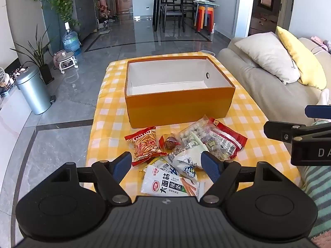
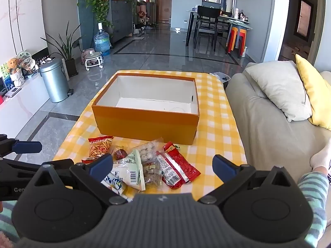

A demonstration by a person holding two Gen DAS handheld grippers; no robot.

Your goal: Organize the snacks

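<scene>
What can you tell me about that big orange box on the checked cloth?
The orange box looks like cardboard: orange outer walls, plain white inside, no lid on it. It is rectangular, open-topped and upright, with a small round hole in its right wall. Nothing shows inside it. It stands on the yellow checked cloth, just beyond the pile of snack packets; whether any packet touches it is unclear.

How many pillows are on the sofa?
2. A plump beige fabric pillow leans on the sofa's near arm, and a bright yellow fabric pillow stands just behind it, to its right. More may sit beyond the picture's edge.
</scene>
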